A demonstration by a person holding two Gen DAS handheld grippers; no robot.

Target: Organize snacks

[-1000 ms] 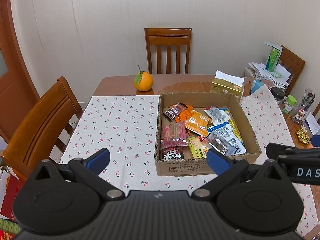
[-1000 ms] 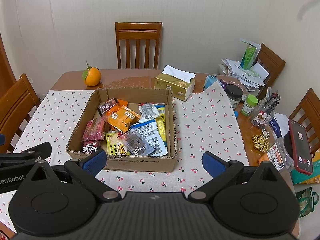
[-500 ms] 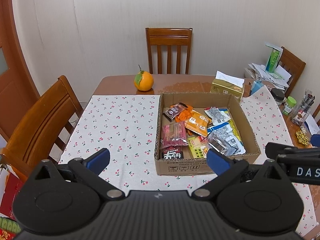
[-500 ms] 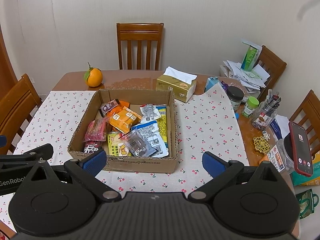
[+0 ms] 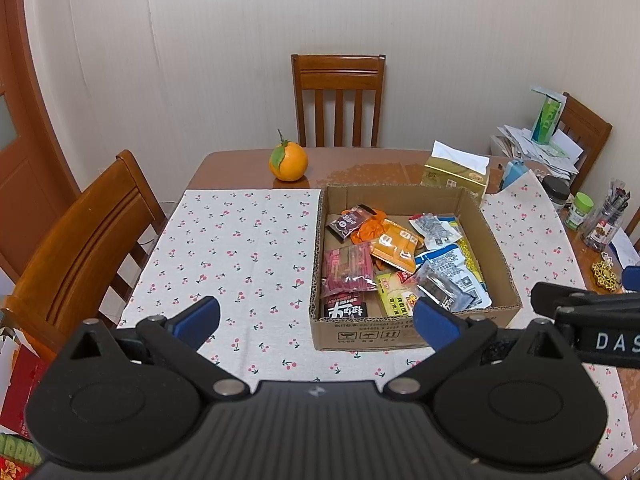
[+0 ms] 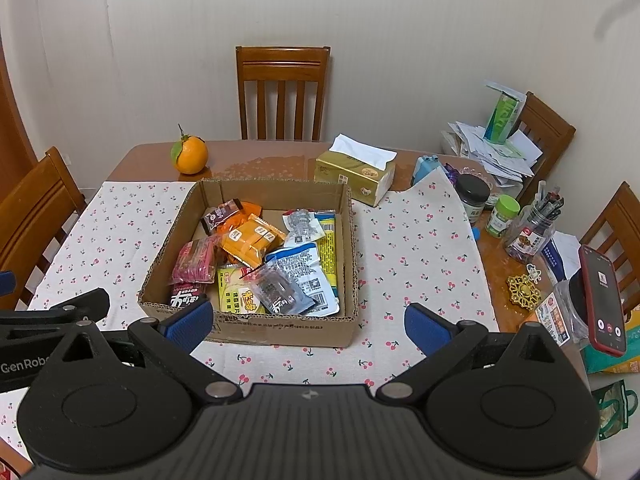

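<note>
1. Nearest, the left hand-held gripper (image 5: 316, 320) hangs above the near edge of the cherry-print cloth (image 5: 240, 248), its blue-padded fingers spread wide with nothing between them.
2. The right hand-held gripper (image 6: 308, 322) is likewise spread and empty, level with the near wall of the cardboard box (image 6: 280, 330).
3. The box sits on the cloth, right of the counter's (image 5: 248, 164) middle in the left view, and holds the snacks in a loose heap: a red packet (image 6: 194, 262) and a black packet (image 6: 185, 298) at its near left, a yellow packet (image 6: 236, 294) and a clear dark packet (image 6: 280, 290) (overlapping) near the front, an orange packet (image 6: 250, 240) in the middle.
4. Just beyond the box's far right corner stands a gold tissue box (image 6: 354, 172).
5. Farther left, an orange (image 6: 190, 154) with a leaf rests on bare wood.
6. At the far side a wooden chair (image 6: 282, 92) faces the counter.
</note>
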